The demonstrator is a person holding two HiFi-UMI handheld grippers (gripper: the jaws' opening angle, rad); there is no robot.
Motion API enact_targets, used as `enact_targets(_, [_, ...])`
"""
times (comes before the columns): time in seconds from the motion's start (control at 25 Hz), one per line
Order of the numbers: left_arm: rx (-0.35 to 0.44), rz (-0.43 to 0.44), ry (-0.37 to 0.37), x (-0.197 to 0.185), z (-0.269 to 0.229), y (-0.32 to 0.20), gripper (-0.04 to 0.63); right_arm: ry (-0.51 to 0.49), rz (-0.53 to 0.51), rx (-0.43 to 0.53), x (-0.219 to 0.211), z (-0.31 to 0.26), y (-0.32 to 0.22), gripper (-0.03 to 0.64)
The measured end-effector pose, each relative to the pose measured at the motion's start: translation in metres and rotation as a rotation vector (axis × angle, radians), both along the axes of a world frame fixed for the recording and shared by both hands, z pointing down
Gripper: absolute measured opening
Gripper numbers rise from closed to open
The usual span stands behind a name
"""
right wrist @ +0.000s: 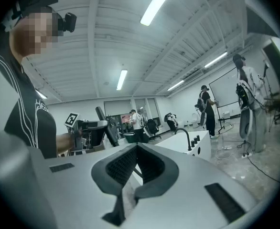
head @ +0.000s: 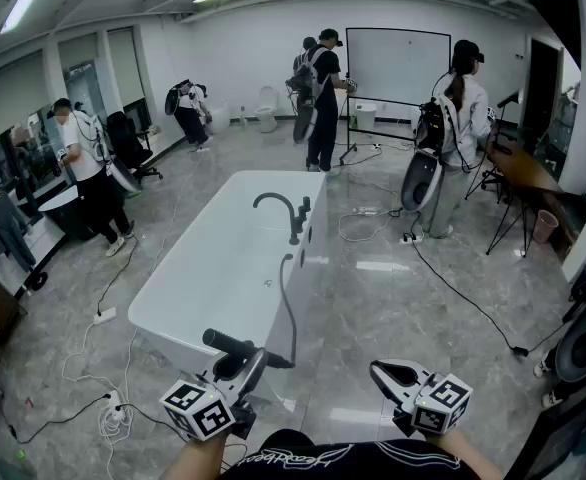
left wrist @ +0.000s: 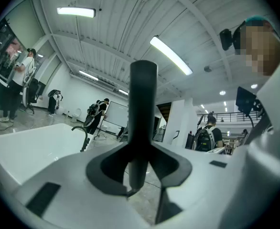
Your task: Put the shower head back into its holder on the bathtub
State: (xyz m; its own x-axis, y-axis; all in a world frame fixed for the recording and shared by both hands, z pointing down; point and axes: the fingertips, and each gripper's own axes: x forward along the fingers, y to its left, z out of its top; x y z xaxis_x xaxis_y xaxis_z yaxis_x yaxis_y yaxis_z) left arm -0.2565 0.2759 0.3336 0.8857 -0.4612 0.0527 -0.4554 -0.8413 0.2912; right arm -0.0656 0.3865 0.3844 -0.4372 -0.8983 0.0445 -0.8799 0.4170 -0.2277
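Observation:
A white bathtub (head: 223,268) stands ahead of me, with a black curved faucet (head: 278,208) and knobs on its right rim. A black hose (head: 290,308) runs from that rim down to the black shower head (head: 243,348). My left gripper (head: 238,361) is shut on the shower head at the tub's near end. In the left gripper view the shower head's handle (left wrist: 142,118) stands upright between the jaws of the left gripper (left wrist: 141,163). My right gripper (head: 378,370) is shut and empty, to the right of the tub. The right gripper (right wrist: 136,147) faces the left gripper (right wrist: 94,128) and the tub (right wrist: 192,144).
Several people with backpacks stand around the room, the nearest one (head: 453,128) to the right of the tub. Cables (head: 453,288) and a power strip (head: 104,316) lie on the marble floor. A whiteboard (head: 398,63) and a toilet (head: 266,110) stand at the far wall.

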Motion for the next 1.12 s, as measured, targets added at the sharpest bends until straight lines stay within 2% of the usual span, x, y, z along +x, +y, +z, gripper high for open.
enact_targets(0.2, [0.002,-0.013,0.005,0.000,-0.003,-0.001,0.133,-0.021,-0.015,0.018,-0.004,-0.005,0.002,0.012])
enact_targets(0.36, [0.001,-0.002,0.001,0.006,0.000,0.005,0.133,0.001,0.007,0.023,0.003,-0.002,0.009,0.012])
enact_targets(0.56, [-0.007,0.004,0.007,0.015,-0.001,0.010,0.133,-0.063,0.022,0.009,0.013,-0.003,0.019,0.014])
enact_targets(0.76, [-0.014,0.006,0.011,0.024,-0.001,0.011,0.133,-0.072,0.052,-0.009,0.030,0.006,0.025,0.015])
enact_targets(1.12, [-0.021,-0.020,0.013,0.031,0.000,-0.036,0.133,-0.066,0.091,-0.081,0.051,0.032,0.007,0.015])
